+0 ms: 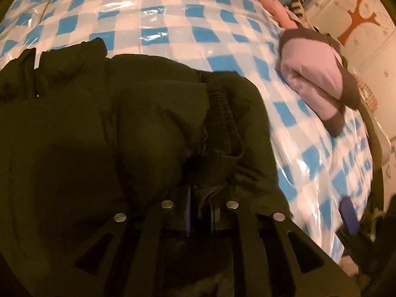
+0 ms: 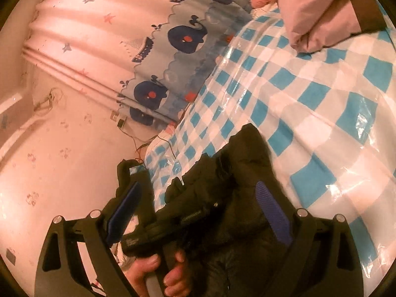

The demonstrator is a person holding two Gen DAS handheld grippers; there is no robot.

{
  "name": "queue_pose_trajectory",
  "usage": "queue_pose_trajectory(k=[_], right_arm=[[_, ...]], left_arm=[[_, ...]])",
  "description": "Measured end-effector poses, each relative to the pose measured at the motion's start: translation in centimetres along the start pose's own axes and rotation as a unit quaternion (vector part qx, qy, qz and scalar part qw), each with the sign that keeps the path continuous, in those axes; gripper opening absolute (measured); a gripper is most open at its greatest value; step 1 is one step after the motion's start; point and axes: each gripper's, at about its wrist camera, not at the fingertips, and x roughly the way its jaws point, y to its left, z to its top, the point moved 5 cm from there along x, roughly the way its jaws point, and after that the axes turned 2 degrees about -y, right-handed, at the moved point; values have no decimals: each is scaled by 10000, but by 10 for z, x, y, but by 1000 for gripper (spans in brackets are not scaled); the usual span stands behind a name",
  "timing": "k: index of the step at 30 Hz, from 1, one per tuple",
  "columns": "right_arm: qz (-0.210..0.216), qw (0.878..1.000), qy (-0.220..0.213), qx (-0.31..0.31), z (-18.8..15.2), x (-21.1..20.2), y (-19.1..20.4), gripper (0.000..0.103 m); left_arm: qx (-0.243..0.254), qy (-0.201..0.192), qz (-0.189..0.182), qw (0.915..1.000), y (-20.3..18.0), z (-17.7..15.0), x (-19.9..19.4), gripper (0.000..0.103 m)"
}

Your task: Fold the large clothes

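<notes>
A large black padded jacket (image 1: pixel 104 128) lies bunched on the blue-and-white checked bed cover (image 1: pixel 153 24). My left gripper (image 1: pixel 200 212) is shut on a fold of the jacket near a ribbed cuff (image 1: pixel 222 113); its jaws are nearly together with black fabric between them. In the right wrist view my right gripper (image 2: pixel 198 220) is open, its blue pads (image 2: pixel 272 217) wide apart. Between them shows the jacket (image 2: pixel 235 173) and the left gripper's body with the hand (image 2: pixel 158 269) that holds it.
A folded pink and brown garment (image 1: pixel 314 79) lies on the bed's right side and shows in the right wrist view (image 2: pixel 319 7). A whale-print curtain (image 2: pixel 173 49) hangs beyond the bed. A thin cable (image 2: pixel 158 138) runs at the bed's edge.
</notes>
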Motion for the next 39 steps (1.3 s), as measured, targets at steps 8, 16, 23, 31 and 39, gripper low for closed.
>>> queue_pose_trajectory(k=[8,16,23,31,39], right_arm=[[-212,9973,196,-671,-13,23,24,90],[-488,9785,526,-1933,-48,65,60,90],[-1286,9384,1426,-2872,-70,153,53,90],[-1720,9285,1555,-2900,-72,161,34,90],[-2386,8790,2141,-3529,-94,226,22,91]], left_arm=[[501,-576,-96,9970,21,-11,-118,91],[-198,-1384,199,9900,118,0,-184,91],[-1665,-1764,473,9690,253,-10,-165,91],[-1802,-1258,469,9744,283,-34,-137,91],[-1843,-1335,748,9709,310,-44,-136,91]])
